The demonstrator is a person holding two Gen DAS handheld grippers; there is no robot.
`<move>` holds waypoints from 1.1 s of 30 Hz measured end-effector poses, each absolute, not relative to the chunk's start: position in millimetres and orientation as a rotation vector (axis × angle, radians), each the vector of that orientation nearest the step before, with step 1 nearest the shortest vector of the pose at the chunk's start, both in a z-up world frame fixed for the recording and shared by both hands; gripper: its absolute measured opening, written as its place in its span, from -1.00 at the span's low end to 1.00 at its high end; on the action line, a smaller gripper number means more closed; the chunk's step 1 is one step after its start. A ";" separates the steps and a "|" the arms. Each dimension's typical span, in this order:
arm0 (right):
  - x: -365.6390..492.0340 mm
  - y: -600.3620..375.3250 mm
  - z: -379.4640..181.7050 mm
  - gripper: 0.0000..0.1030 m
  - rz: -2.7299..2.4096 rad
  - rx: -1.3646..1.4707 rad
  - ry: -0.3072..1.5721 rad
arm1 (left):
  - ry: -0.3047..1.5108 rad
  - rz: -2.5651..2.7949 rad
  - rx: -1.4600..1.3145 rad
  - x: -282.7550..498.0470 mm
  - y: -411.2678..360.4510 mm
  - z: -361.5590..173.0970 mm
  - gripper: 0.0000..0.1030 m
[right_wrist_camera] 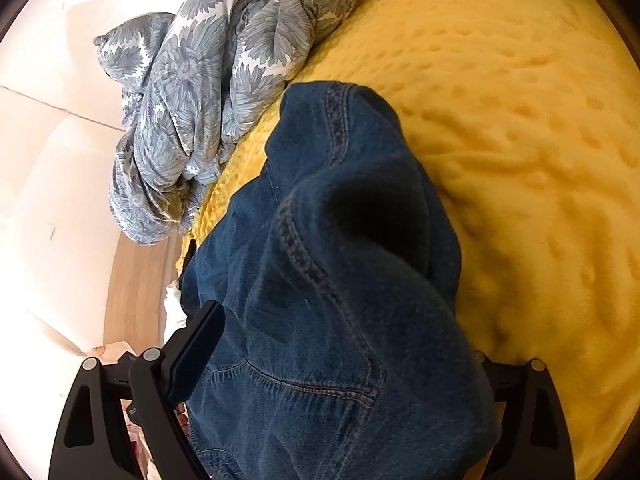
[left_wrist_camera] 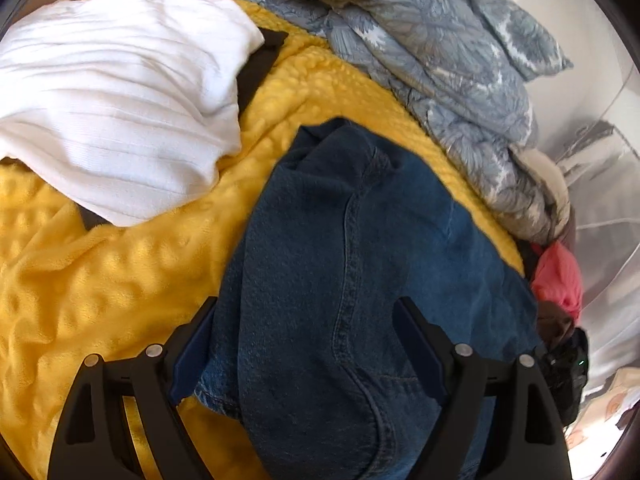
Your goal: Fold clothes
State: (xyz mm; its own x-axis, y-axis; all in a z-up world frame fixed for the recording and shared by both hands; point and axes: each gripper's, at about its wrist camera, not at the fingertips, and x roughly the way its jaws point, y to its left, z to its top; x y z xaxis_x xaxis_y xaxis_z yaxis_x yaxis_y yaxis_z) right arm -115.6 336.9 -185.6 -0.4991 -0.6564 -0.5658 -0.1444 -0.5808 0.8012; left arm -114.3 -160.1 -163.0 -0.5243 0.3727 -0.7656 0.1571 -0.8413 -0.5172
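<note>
1. The left gripper (left_wrist_camera: 304, 344) points steeply down at a bed covered by a bumpy yellow plush blanket (left_wrist_camera: 120, 280). Its two black fingers with dark blue pads stand spread wide, one on each side of a bunched pair of dark blue denim jeans (left_wrist_camera: 360, 260).
2. In the left wrist view the jeans run between the fingers, but the pads do not visibly press on the cloth; a small gap shows at each pad.
3. The right gripper (right_wrist_camera: 332, 360) tilts down more gently over the same jeans (right_wrist_camera: 340, 280). Only its left finger (right_wrist_camera: 196, 344) shows; the denim drapes over the other, so I cannot tell whether this gripper pinches the cloth or stands spread.
4. The jeans lie heaped on the yellow blanket (right_wrist_camera: 520, 140), near the bed's edge, with a stitched seam and a pocket facing up.
5. A white ribbed garment (left_wrist_camera: 112, 100) lies on the blanket beyond the jeans in the left wrist view.
6. A crumpled grey floral duvet (right_wrist_camera: 200, 100) sits along the bed's edge, beside a pale floor (right_wrist_camera: 48, 180).
7. A pink cloth (left_wrist_camera: 560, 276) sits at the bed's side.
</note>
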 end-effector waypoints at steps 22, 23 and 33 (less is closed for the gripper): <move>-115.9 336.5 -186.2 0.80 -2.080 1.357 -1.264 | -0.929 2.377 -1.359 -114.4 -161.8 -139.4 0.66; -116.2 336.8 -185.7 0.80 -2.085 1.354 -1.268 | -0.909 2.381 -1.365 -114.3 -158.5 -139.5 0.66; -117.5 335.4 -183.8 0.80 -2.102 1.364 -1.256 | -0.786 2.457 -1.484 -119.3 -151.6 -157.7 0.66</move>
